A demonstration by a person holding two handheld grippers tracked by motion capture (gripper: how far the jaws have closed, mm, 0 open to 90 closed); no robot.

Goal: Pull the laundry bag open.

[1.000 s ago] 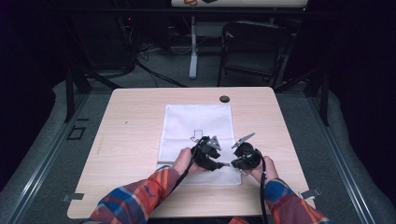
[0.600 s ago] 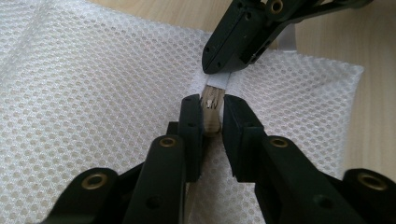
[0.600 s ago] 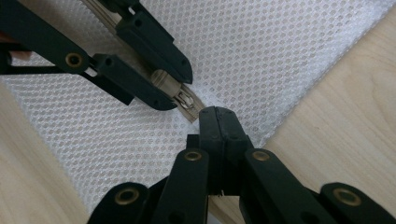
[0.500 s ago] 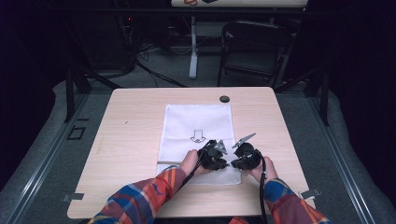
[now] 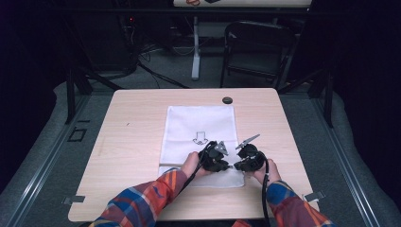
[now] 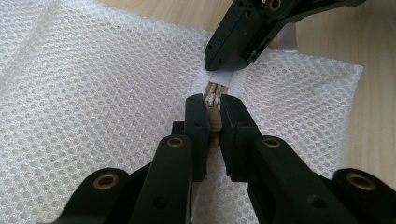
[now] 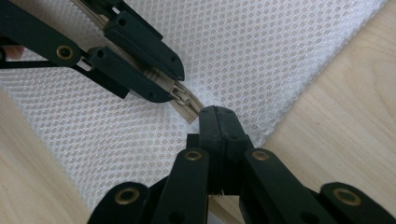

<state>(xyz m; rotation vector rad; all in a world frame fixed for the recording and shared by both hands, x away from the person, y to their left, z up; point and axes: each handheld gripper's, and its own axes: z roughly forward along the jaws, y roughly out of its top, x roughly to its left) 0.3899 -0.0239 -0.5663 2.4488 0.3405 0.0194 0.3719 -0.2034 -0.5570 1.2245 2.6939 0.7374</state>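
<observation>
Lying along the mesh bag's (image 5: 198,142) near edge on the counter (image 5: 132,142), the zipper (image 6: 214,105) runs between both grippers: left gripper (image 6: 212,109) has just closed on its slider, right gripper (image 7: 218,120) clamps the zipper's end.

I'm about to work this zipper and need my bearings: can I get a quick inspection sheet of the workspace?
Surface: light wooden table, flat.
Job's things: white mesh bag lying flat; its zipper along the near edge.
Clutter: small dark round thing at the far edge.
Grippers: left gripper has just been closing, jaws pinching the zipper pull; right gripper shut on the bag's edge by the zipper end.
Cables: one trails from each gripper.
Surroundings: dark room, chair beyond the table.
</observation>
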